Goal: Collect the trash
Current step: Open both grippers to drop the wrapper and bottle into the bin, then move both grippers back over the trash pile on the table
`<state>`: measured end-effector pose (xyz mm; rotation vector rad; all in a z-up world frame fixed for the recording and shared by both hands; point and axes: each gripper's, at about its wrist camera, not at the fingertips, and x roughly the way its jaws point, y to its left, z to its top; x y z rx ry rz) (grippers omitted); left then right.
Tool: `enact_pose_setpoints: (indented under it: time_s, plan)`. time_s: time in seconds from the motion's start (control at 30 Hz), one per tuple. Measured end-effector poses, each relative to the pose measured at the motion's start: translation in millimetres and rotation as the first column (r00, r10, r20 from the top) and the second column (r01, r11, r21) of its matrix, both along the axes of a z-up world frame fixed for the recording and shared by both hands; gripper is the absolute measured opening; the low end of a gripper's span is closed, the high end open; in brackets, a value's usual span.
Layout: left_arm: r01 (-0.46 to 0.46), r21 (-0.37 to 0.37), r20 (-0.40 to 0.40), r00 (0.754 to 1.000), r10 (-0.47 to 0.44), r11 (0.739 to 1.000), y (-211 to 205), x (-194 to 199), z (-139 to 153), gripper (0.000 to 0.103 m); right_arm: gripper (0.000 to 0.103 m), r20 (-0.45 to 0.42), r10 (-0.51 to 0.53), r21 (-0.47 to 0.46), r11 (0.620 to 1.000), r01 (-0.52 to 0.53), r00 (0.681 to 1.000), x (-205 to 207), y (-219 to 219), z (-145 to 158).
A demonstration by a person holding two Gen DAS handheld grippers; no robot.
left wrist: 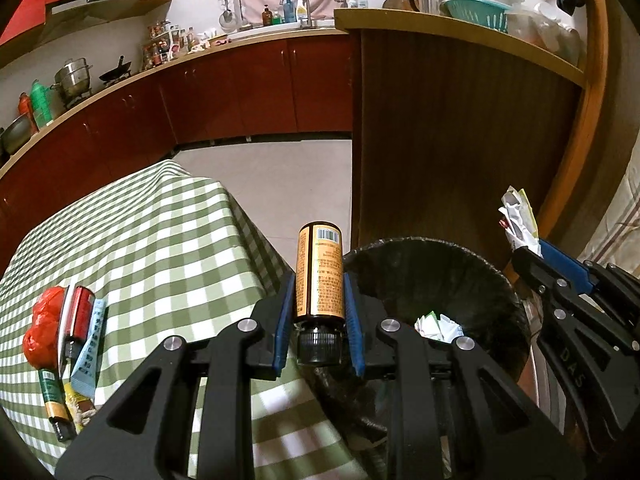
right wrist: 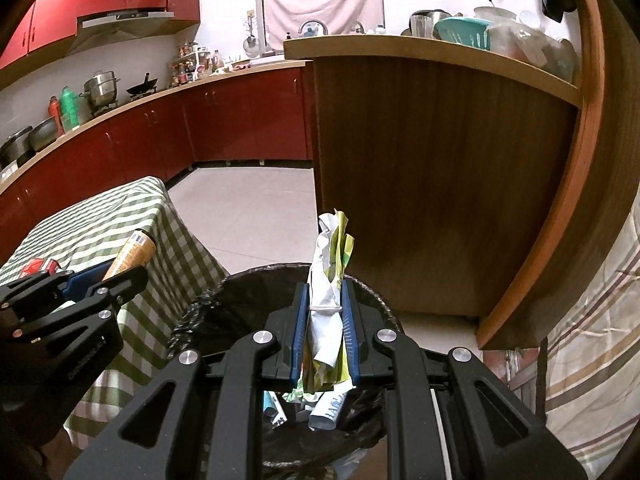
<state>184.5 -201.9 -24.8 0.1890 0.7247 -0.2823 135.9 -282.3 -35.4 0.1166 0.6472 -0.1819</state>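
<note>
Clamped between the left gripper's [left wrist: 319,304] blue pads, an orange-labelled bottle [left wrist: 320,272] stands cap-down at frame centre, beside the black-lined trash bin [left wrist: 440,276]. At lower centre of its own view, the right gripper [right wrist: 324,320] pinches crumpled paper wrappers [right wrist: 330,280] above the bin. More litter [left wrist: 68,336] lies lower left on the checked tablecloth [left wrist: 160,240].

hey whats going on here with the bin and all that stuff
A person is clearing trash with a two-finger tool in each hand. The left tool is shut on an amber bottle with an orange label and black cap, beside the black-lined trash bin. The right tool is shut on a crumpled white and green paper wrapper above the bin. More litter waits on the green checked tablecloth.
</note>
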Motion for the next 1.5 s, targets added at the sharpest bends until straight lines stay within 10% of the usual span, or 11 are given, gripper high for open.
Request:
enact_pose_setpoints:
  time_s: [0.4, 0.5, 0.93, 1.5]
  plan:
    - [0.013, -0.005, -0.047, 0.999, -0.013, 1.000, -9, 15, -5, 0.025, 0.018, -0.010, -0.004, 0.032, 0.999, 0.004, 1.000, 12, -8, -8]
    - [0.010, -0.004, -0.056, 0.998, -0.011, 1.000, -9, 20, -5, 0.049, 0.022, -0.018, -0.012, 0.047, 0.999, 0.013, 1.000, 14, -12, -11]
    - [-0.005, -0.014, -0.034, 0.999, 0.004, 1.000, 1, 16, -3, 0.057, 0.036, -0.009, -0.028, 0.030, 0.999, 0.028, 1.000, 8, -9, -5]
    - [-0.147, -0.022, -0.017, 0.989, 0.147, 0.989, 102, -25, 25, 0.064, 0.045, -0.002, 0.099, 0.021, 0.995, -0.099, 0.995, 2, 65, 14]
